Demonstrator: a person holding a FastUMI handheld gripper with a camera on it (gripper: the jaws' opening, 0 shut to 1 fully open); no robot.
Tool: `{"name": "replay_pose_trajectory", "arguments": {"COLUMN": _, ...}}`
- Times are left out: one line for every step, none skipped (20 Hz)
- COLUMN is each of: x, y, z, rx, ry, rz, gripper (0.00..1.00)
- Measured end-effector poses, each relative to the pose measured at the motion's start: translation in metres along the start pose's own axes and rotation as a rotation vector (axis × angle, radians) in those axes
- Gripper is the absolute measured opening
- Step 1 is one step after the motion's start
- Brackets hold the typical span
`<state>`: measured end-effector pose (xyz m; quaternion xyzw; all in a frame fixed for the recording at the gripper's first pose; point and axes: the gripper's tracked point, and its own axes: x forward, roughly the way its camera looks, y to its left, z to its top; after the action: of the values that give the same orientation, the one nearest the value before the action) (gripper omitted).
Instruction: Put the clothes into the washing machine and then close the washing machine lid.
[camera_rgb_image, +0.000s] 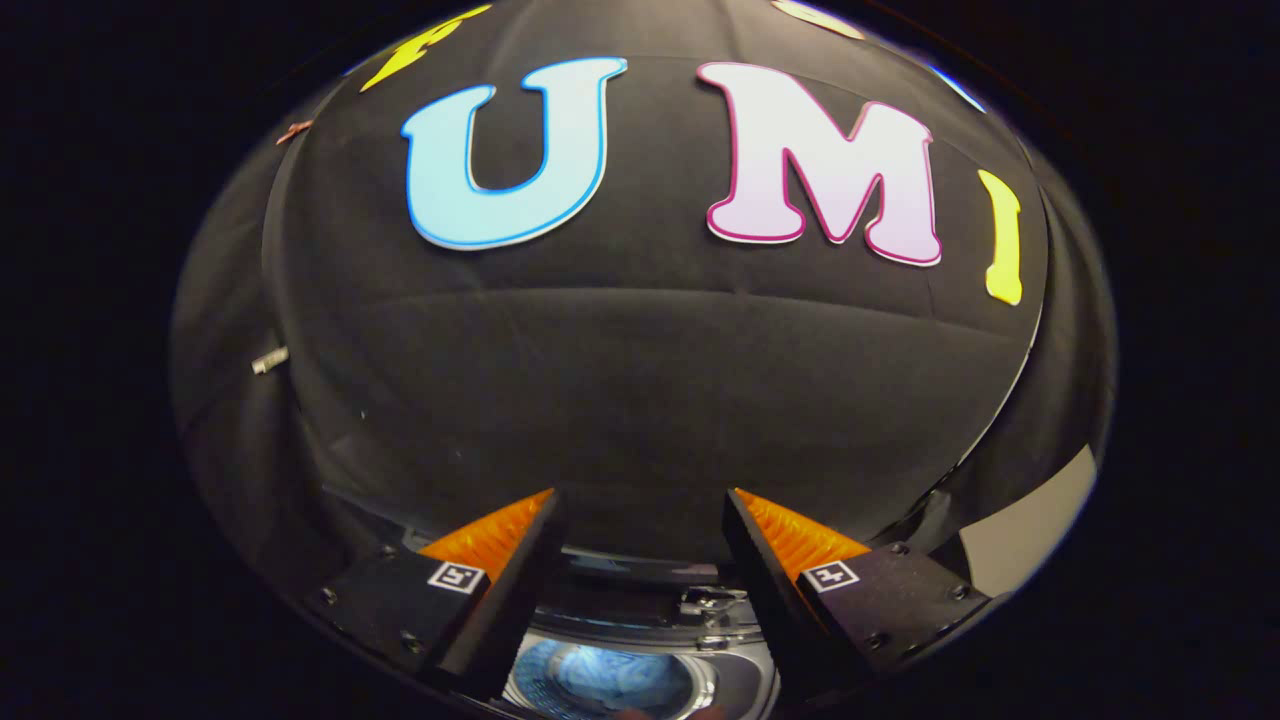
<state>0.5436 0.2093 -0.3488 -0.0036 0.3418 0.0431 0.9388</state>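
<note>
— Between our two fingers, low down, what do we see?
— We see the washing machine (640, 640), its round drum opening (610, 685) showing bluish cloth inside; the lid looks raised.
— And our gripper (640, 505)?
— We hold it spread apart, nothing between the fingers, pointing at the booth wall (640, 380) beyond.

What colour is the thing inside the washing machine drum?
Blue, a mottled light and darker blue, seen in the gripper view inside the washing machine drum, between the open fingers.
</note>
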Motion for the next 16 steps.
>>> {"name": "replay_pose_trajectory", "arguments": {"x": 0.003, "y": 0.002, "z": 0.0, "rx": 0.019, "ry": -0.016, "rz": 0.008, "gripper": 0.98}}
{"name": "replay_pose_trajectory", "arguments": {"x": 0.003, "y": 0.003, "z": -0.001, "rx": 0.01, "ry": -0.024, "rz": 0.019, "gripper": 1.0}}
{"name": "replay_pose_trajectory", "arguments": {"x": 0.001, "y": 0.003, "z": 0.001, "rx": 0.011, "ry": -0.036, "rz": 0.026, "gripper": 1.0}}
{"name": "replay_pose_trajectory", "arguments": {"x": 0.002, "y": 0.004, "z": -0.001, "rx": 0.007, "ry": -0.029, "rz": 0.033, "gripper": 1.0}}
{"name": "replay_pose_trajectory", "arguments": {"x": 0.001, "y": 0.003, "z": -0.004, "rx": -0.003, "ry": -0.01, "rz": 0.039, "gripper": 1.0}}
{"name": "replay_pose_trajectory", "arguments": {"x": 0.0, "y": 0.003, "z": -0.004, "rx": -0.003, "ry": 0.004, "rz": 0.041, "gripper": 1.0}}
{"name": "replay_pose_trajectory", "arguments": {"x": -0.001, "y": 0.004, "z": -0.005, "rx": -0.004, "ry": 0.011, "rz": 0.044, "gripper": 1.0}}
{"name": "replay_pose_trajectory", "arguments": {"x": -0.002, "y": 0.004, "z": -0.005, "rx": -0.01, "ry": 0.01, "rz": 0.049, "gripper": 1.0}}
{"name": "replay_pose_trajectory", "arguments": {"x": -0.004, "y": 0.004, "z": -0.004, "rx": -0.01, "ry": -0.001, "rz": 0.053, "gripper": 1.0}}
{"name": "replay_pose_trajectory", "arguments": {"x": -0.007, "y": 0.004, "z": -0.005, "rx": -0.014, "ry": -0.013, "rz": 0.056, "gripper": 1.0}}
{"name": "replay_pose_trajectory", "arguments": {"x": -0.011, "y": 0.004, "z": -0.007, "rx": -0.013, "ry": -0.023, "rz": 0.058, "gripper": 1.0}}
{"name": "replay_pose_trajectory", "arguments": {"x": -0.018, "y": 0.005, "z": -0.01, "rx": -0.017, "ry": -0.038, "rz": 0.061, "gripper": 1.0}}
{"name": "replay_pose_trajectory", "arguments": {"x": -0.022, "y": 0.005, "z": -0.011, "rx": -0.02, "ry": -0.054, "rz": 0.064, "gripper": 1.0}}
{"name": "replay_pose_trajectory", "arguments": {"x": -0.03, "y": 0.005, "z": -0.014, "rx": -0.022, "ry": -0.071, "rz": 0.066, "gripper": 1.0}}
{"name": "replay_pose_trajectory", "arguments": {"x": -0.037, "y": 0.005, "z": -0.017, "rx": -0.025, "ry": -0.085, "rz": 0.067, "gripper": 1.0}}
{"name": "replay_pose_trajectory", "arguments": {"x": -0.041, "y": 0.006, "z": -0.02, "rx": -0.027, "ry": -0.096, "rz": 0.068, "gripper": 1.0}}
